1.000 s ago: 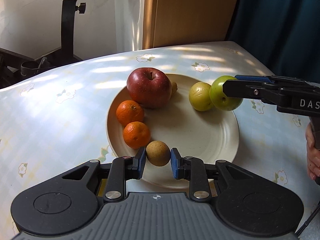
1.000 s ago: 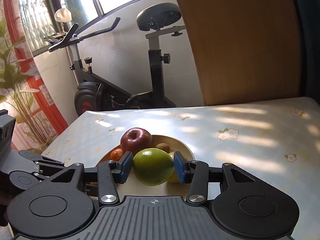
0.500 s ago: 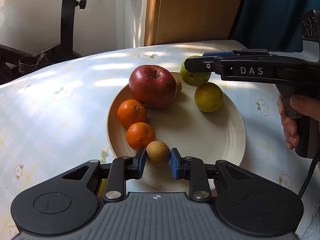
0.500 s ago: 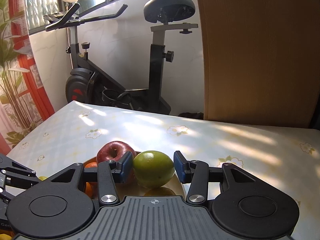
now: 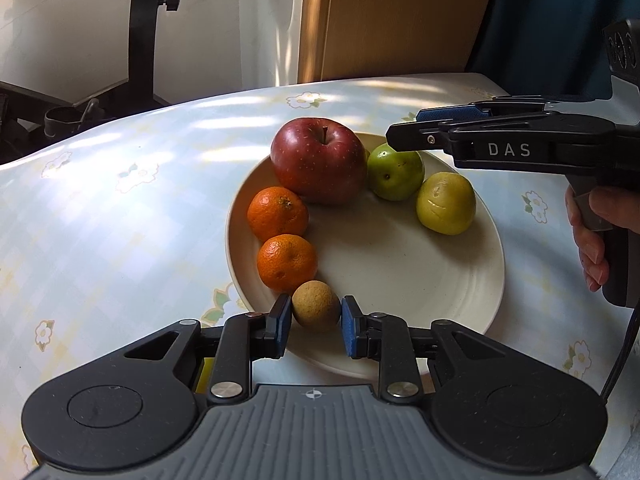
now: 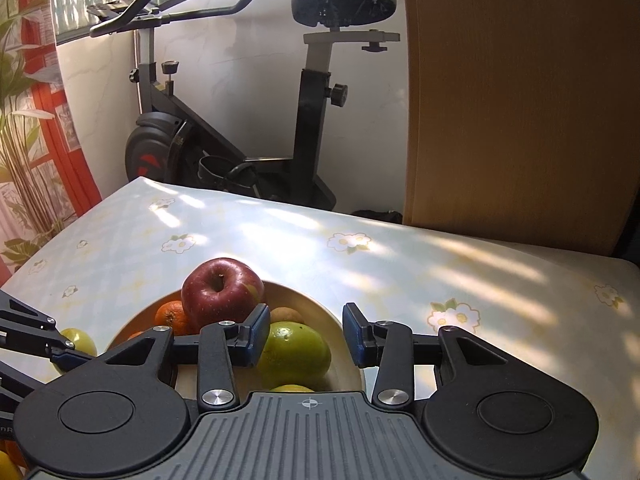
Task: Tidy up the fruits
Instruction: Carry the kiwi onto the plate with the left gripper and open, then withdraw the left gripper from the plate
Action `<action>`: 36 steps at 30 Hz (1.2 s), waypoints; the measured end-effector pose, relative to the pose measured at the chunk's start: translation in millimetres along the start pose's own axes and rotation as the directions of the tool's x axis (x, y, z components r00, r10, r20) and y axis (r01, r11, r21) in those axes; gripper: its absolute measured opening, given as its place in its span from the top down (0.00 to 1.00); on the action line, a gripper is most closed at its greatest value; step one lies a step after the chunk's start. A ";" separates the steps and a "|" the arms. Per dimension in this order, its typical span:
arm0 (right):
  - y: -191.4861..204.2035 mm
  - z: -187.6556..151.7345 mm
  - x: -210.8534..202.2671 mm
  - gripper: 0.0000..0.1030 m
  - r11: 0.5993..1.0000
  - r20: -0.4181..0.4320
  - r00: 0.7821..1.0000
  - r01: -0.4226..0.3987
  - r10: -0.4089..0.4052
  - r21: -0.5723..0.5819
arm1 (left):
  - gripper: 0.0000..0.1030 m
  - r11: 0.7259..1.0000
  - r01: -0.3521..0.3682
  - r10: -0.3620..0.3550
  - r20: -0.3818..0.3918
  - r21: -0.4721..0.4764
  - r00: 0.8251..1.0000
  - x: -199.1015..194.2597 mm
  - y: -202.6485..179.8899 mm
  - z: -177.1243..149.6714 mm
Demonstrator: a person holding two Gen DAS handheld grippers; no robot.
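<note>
Plate sits about mid-counter, well in from the far edge, and pretty much all the fruit is on it.

Left tongs are clamped on a small brown fruit right at the plate's near rim. I can't tell if it's lifted or resting there. Right tongs are closing with the green fruit between the jaws. The far pad isn't touching it though, so no real grip; the fruit looks to be sitting on the plate beside the red apple.

What I'd worry about: everything here is round. If those closing jaws catch the green fruit off-centre, it could squirt out and knock the apple, or roll over the rim toward the counter's far edge. Same story on the near side. Let go of the brown one that close to the rim and it may roll off the plate instead of settling.

Count on the plate:
- 1 red apple
- 2 mandarins
- 2 greenish fruits – the green one and a yellower one
- 2 small brown fruits – the held one, plus one tucked behind the apple
</note>
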State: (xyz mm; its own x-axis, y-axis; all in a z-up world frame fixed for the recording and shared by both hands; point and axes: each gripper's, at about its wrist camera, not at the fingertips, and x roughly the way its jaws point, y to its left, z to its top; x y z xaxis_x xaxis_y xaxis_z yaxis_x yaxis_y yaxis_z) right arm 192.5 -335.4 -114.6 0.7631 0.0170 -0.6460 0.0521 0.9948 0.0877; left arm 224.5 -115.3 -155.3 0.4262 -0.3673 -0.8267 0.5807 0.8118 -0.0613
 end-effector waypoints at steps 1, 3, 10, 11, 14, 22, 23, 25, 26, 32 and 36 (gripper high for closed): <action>-1.3 -1.2 -1.5 0.64 1.000 0.001 1.000 0.002 -0.002 0.010 | 0.72 1.000 -0.004 0.004 0.001 0.003 1.000 -0.4 -0.3 0.1; -4.1 -3.0 -4.8 0.64 0.999 0.003 1.000 0.007 -0.007 0.031 | 0.72 1.000 -0.011 0.011 0.004 0.008 1.000 -1.2 -1.6 -0.3; -12.3 -13.5 -24.5 0.64 0.993 0.023 0.999 0.025 -0.028 0.114 | 0.68 0.999 -0.035 0.035 0.025 0.003 0.999 -10.7 -4.6 -0.4; -12.3 -14.8 -27.7 0.64 0.992 0.028 0.999 0.029 -0.032 0.123 | 0.67 0.999 -0.034 0.034 0.030 0.001 0.999 -12.7 -4.3 -0.1; -11.2 -18.3 -38.3 0.64 0.989 0.043 0.998 0.031 -0.037 0.143 | 0.66 0.999 -0.031 0.032 0.048 -0.004 0.998 -19.8 -4.4 -0.2; 1.1 -31.3 -68.0 0.63 0.982 0.075 0.996 0.029 -0.044 0.188 | 0.66 0.999 -0.041 0.044 0.115 -0.030 0.992 -52.8 1.4 -5.7; 2.8 -33.7 -71.6 0.63 0.981 0.078 0.996 0.027 -0.042 0.193 | 0.66 0.998 -0.046 0.050 0.124 -0.037 0.991 -57.5 2.7 -7.4; 6.1 -38.8 -78.7 0.63 0.978 0.085 0.996 0.024 -0.042 0.207 | 0.66 0.997 -0.057 0.064 0.144 -0.055 0.987 -67.9 6.8 -12.0; 8.1 -41.2 -82.0 0.63 0.977 0.088 0.995 0.025 -0.044 0.213 | 0.66 0.996 -0.061 0.070 0.155 -0.065 0.985 -73.3 9.0 -15.1; 22.8 -54.1 -95.5 0.63 0.970 0.096 0.995 0.017 -0.041 0.244 | 0.66 0.986 -0.114 0.138 0.202 -0.125 0.970 -103.2 22.6 -34.4; 35.7 -61.8 -101.8 0.63 0.968 0.098 0.994 0.012 -0.038 0.252 | 0.66 0.974 -0.138 0.177 0.220 -0.179 0.959 -119.3 33.2 -47.0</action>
State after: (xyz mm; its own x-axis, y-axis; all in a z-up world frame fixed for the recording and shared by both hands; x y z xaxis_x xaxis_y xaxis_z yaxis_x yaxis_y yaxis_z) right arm 76.9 -295.4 -92.6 0.8203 -0.0306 -0.5711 0.2215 0.9377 0.2679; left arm 160.3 -23.1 -85.1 0.6639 -0.3087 -0.6811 0.3822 0.9229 -0.0458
